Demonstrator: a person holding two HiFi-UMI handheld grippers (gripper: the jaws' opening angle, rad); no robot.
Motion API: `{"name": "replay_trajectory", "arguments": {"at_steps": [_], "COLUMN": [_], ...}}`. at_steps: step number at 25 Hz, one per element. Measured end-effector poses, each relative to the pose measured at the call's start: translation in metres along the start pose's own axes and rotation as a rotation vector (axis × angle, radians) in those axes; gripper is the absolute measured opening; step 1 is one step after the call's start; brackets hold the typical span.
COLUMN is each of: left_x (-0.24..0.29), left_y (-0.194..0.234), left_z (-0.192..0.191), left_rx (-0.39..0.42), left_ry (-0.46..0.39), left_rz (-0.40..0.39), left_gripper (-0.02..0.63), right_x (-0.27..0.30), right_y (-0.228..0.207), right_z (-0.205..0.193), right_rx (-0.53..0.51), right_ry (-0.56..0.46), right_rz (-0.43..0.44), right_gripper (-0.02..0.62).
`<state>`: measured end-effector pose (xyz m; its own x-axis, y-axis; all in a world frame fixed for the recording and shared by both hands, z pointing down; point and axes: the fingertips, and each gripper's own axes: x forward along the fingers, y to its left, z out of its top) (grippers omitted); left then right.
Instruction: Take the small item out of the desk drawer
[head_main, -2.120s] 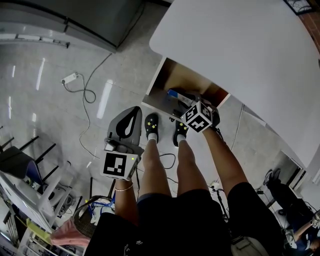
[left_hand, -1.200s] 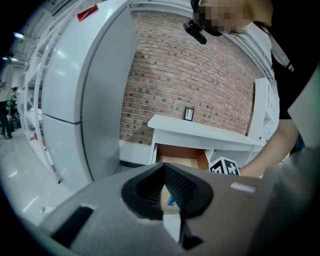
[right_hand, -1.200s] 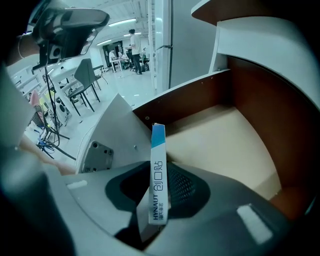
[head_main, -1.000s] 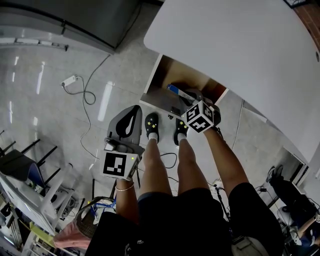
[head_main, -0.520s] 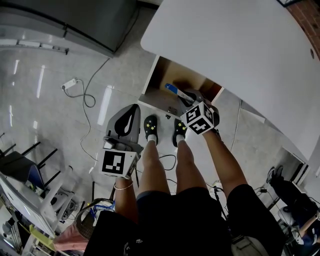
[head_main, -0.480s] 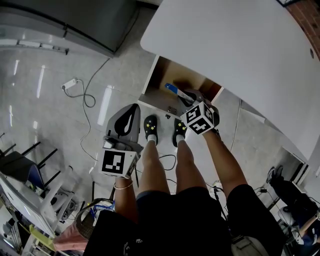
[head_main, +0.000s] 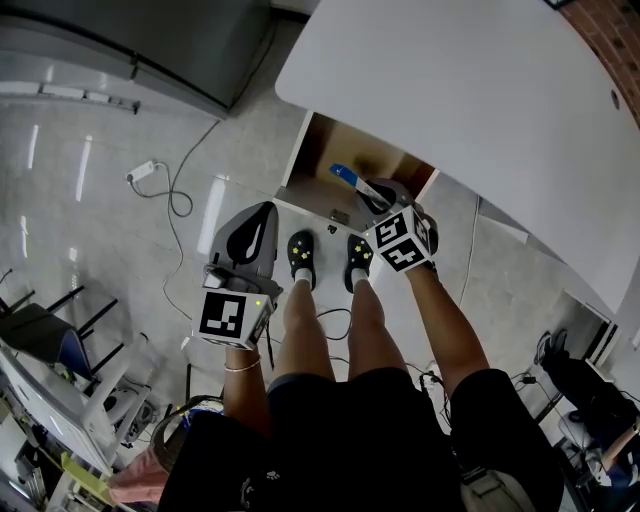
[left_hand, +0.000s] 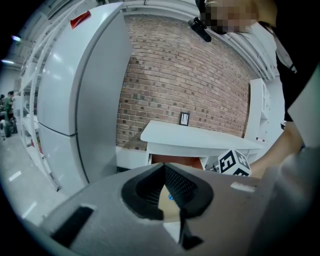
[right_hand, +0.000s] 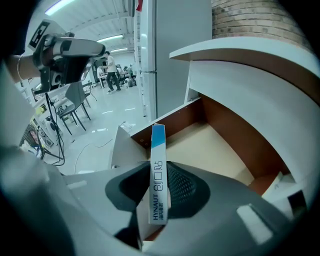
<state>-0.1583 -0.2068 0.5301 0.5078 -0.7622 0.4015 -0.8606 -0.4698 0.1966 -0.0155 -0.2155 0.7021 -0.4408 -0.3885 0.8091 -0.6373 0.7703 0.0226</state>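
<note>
Bright, even indoor light, with a wide-angle bend in every view.
In the head view, long white glare streaks run across the glossy floor (head_main: 215, 205), the white desk top (head_main: 480, 110) is nearly washed out, and the open drawer (head_main: 330, 145) sits in its shadow. Both gripper views curve hard and go black at the corners. In the right one, ceiling strip lights (right_hand: 107, 37) glow upper left and the print on the box (right_hand: 158, 175) is sharp. The left view's foreground is soft.

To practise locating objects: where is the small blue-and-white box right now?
In the right gripper view, the box is clamped upright between the fingers of the right gripper, over the open drawer under the white desk.
</note>
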Motion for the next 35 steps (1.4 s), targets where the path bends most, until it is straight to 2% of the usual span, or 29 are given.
{"name": "replay_trajectory", "arguments": {"at_steps": [10,23,35], "left_x": [-0.001,-0.013,-0.018], "left_y": [-0.009,-0.013,-0.022], "left_z": [0.023,0.05,0.08], "left_rx": [0.043,0.053,0.064], "left_ry": [-0.026,-0.033,-0.044], "left_rz": [-0.021,-0.015,-0.029], "left_gripper": [-0.003,-0.003,-0.003], "right_x": [-0.039,-0.085,-0.125], "right_y": [0.0,0.0,-0.004], "right_z": [0.014,0.045,0.069], "right_rx": [0.035,0.117,0.146], "right_ry": [-0.05,-0.137,-0.195], "right_rz": [-0.019,-0.04,-0.05], "right_gripper": [0.104,0.104,0.104]}}
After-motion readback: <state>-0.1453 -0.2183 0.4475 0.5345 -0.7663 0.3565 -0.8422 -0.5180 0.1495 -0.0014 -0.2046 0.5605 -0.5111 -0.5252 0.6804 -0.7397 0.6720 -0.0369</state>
